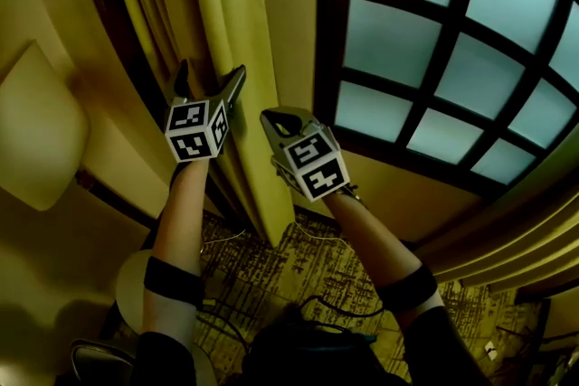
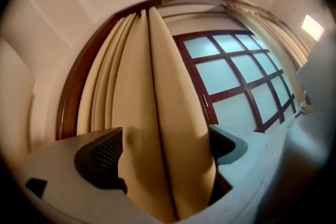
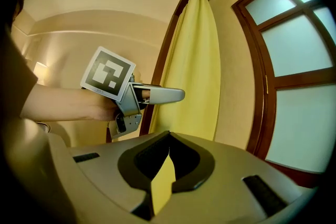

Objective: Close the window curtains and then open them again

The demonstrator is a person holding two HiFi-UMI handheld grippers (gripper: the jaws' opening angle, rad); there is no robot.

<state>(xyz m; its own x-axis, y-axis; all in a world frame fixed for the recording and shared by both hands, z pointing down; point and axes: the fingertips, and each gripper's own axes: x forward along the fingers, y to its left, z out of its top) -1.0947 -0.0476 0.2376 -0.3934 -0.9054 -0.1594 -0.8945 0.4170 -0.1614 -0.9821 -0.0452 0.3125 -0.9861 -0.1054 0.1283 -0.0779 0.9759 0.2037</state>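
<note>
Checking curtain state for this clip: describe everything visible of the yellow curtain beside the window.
The yellow curtain is soft, matte cloth hanging in long vertical folds, gathered at the left of the dark-framed window, whose panes are uncovered. One thick fold stands between the wide-open jaws of the left gripper. The right gripper is shut on a thin edge of it.

Grey grippers (image 1: 213,75) — marker cubes (image 1: 194,129), black armbands (image 1: 172,280)
</note>
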